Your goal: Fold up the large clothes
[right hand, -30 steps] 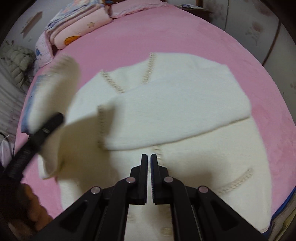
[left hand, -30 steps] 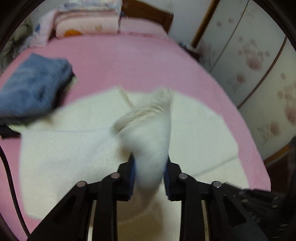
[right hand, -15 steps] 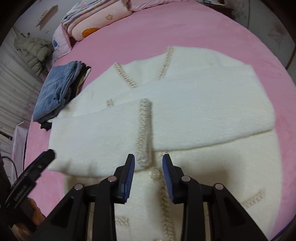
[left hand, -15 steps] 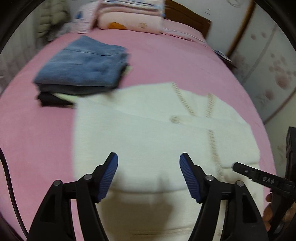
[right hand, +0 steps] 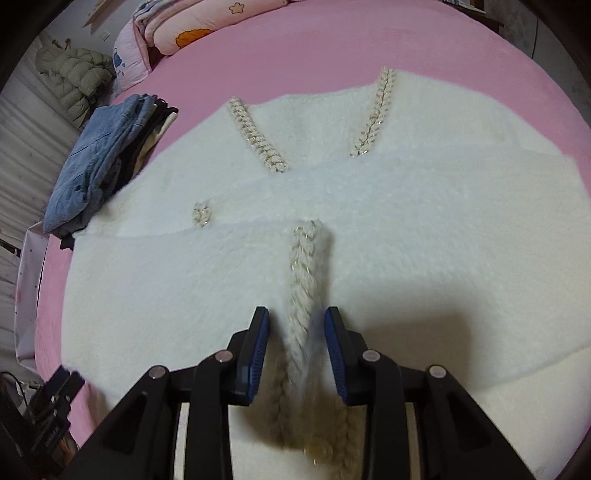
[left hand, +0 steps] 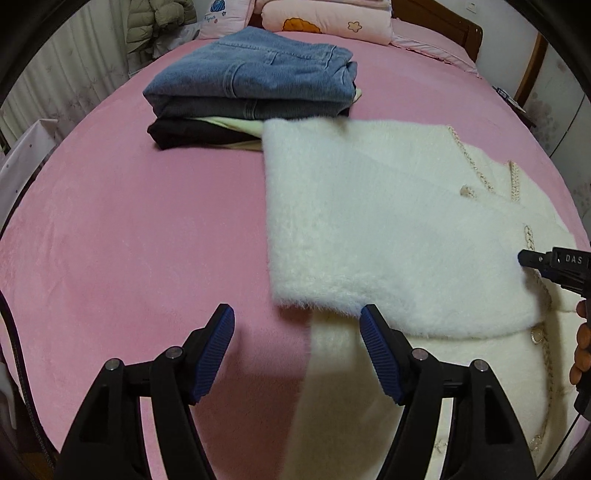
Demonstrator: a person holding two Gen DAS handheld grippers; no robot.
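A fluffy white cardigan (right hand: 369, 206) with braided beige trim lies flat on the pink bed, both sleeves folded across its front. It also shows in the left wrist view (left hand: 388, 229). My left gripper (left hand: 297, 350) is open and empty, at the cardigan's left edge below the folded sleeve. My right gripper (right hand: 297, 354) is open, its jaws on either side of the braided sleeve cuff (right hand: 306, 273) without gripping it. The right gripper's tip also shows in the left wrist view (left hand: 546, 264).
A stack of folded clothes with blue jeans on top (left hand: 251, 77) sits on the pink bed (left hand: 129, 240) just left of the cardigan, also in the right wrist view (right hand: 99, 162). Pillows and folded bedding (left hand: 325, 18) lie at the headboard. A green puffer jacket (right hand: 74, 77) lies beyond.
My left gripper has let go of the sleeve, which now lies across the cardigan, and has moved back to the left. My right gripper has opened around the cuff.
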